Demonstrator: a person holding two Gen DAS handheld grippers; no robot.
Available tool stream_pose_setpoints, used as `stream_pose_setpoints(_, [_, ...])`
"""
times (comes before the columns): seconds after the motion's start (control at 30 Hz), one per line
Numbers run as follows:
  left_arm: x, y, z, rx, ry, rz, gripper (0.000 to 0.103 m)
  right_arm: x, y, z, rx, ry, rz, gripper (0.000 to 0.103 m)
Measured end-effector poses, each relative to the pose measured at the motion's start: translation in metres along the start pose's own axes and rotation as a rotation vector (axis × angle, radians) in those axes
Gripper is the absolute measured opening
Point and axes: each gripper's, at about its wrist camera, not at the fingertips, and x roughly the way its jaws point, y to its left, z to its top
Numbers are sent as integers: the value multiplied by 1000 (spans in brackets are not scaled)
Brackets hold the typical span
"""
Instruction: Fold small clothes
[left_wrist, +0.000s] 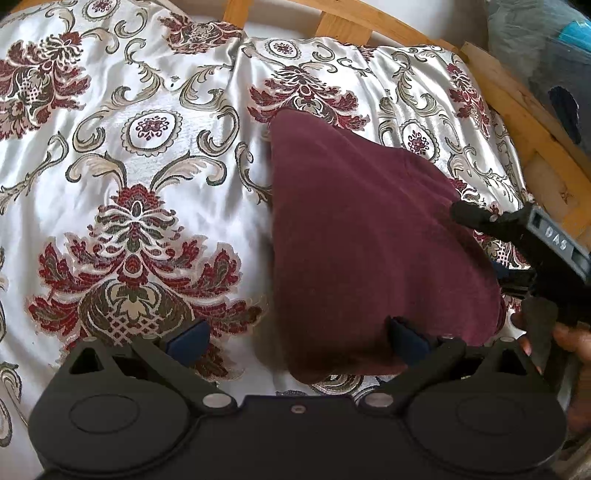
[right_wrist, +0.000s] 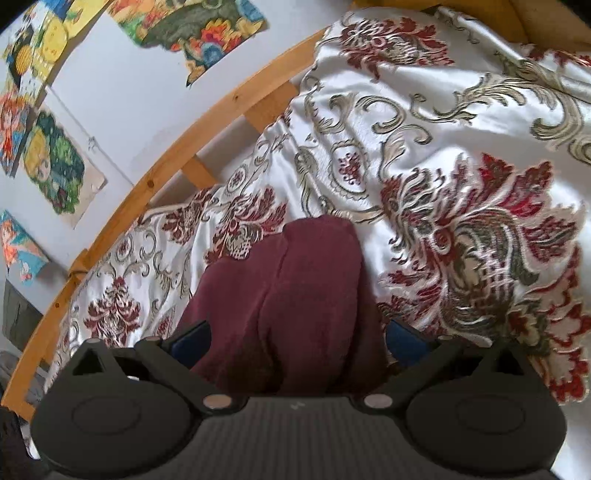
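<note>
We see the maroon garment (left_wrist: 362, 236) folded on the patterned bedspread (left_wrist: 147, 147); our left tool (left_wrist: 295, 338) and right tool (right_wrist: 299, 338) both gape, released.

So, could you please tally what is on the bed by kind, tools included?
Maroon garment: 1
Patterned bedspread: 1
Handheld tools, left tool and right tool: 2
Total: 4

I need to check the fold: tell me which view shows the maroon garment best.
The left wrist view: the maroon garment lies there nearly whole on the bedspread. The right wrist view shows only its near part, cut off below by the right gripper.
</note>
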Motion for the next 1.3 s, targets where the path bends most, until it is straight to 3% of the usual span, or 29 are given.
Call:
stream_pose_setpoints(0.1, [-1, -2, 0, 11, -7, 5, 102, 3, 5, -4, -28, 16, -24, 100])
stream_pose_setpoints(0.17, [-2, -2, 1, 9, -7, -2, 102, 2, 4, -5, -34, 25, -38, 93])
stream_pose_setpoints(0.33, [-5, 10, 8, -44, -5, -79, 102, 1, 1, -5, -37, 38, -67, 81])
stream_pose_setpoints(0.6, [-4, 26, 32, -68, -82, -81, 102, 1, -1, -6, -34, 44, -67, 80])
stream_pose_setpoints(0.9, [26, 47, 51, -188, -13, -152, 95, 2, -4, -6, -27, 36, -59, 78])
stream_pose_setpoints(1.1, [40, 45, 52, -209, 34, -220, 82, 3, -5, -7, -11, 31, -43, 80])
stream_pose_setpoints(1.3, [46, 36, 53, -186, 45, -186, 75, 3, -10, -4, 20, 13, -25, 82])
